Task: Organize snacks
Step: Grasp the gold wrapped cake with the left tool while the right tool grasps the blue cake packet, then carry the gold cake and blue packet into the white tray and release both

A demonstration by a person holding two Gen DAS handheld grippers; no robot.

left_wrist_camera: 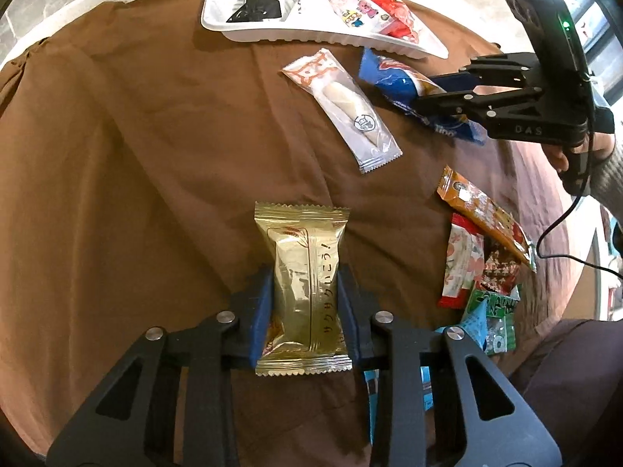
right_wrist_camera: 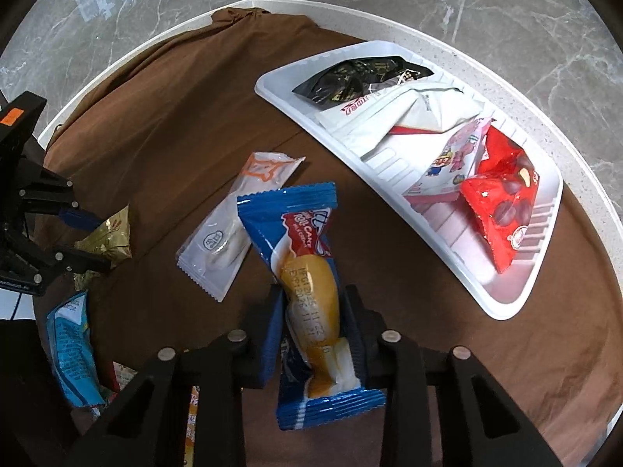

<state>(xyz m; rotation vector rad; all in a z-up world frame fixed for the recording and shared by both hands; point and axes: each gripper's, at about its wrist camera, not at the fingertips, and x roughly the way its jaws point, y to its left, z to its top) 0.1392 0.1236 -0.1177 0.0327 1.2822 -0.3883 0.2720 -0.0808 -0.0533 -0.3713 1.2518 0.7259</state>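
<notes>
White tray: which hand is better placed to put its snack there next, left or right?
Probably the right. Its gripper is shut on the blue cake packet, and the white tray lies close beside it. The left gripper is shut on the gold packet, farther from the tray.

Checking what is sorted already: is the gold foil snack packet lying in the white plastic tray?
No, the gold foil snack packet sits between the left gripper pads over the brown cloth, away from the white plastic tray.
</notes>
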